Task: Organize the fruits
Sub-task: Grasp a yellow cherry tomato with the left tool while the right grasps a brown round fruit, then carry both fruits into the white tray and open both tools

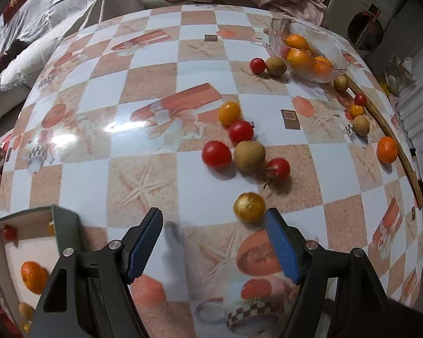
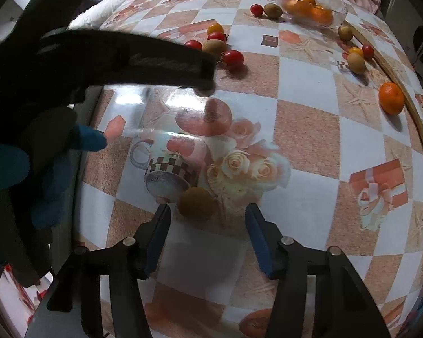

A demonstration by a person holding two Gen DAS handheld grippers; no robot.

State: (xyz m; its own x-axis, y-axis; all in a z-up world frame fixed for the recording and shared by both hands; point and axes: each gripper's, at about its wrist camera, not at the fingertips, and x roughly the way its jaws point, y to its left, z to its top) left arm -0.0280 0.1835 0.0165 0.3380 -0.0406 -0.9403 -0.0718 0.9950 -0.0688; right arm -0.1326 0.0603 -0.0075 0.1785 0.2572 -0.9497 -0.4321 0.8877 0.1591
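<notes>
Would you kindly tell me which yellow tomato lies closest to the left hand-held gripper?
The blurred yellow tomato just ahead of its right finger; the other yellow ones lie farther up the table.

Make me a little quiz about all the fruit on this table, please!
1. What colour are the fruits inside the glass bowl?
2. True or false: the left gripper is squeezing the yellow fruit.
3. Which fruit lies just ahead of the right gripper: A) a red tomato, B) a brown fruit, C) an orange?

Key: 1. Orange. 2. False; its jaws stand open and the fruit sits beside one finger. 3. B.
</notes>
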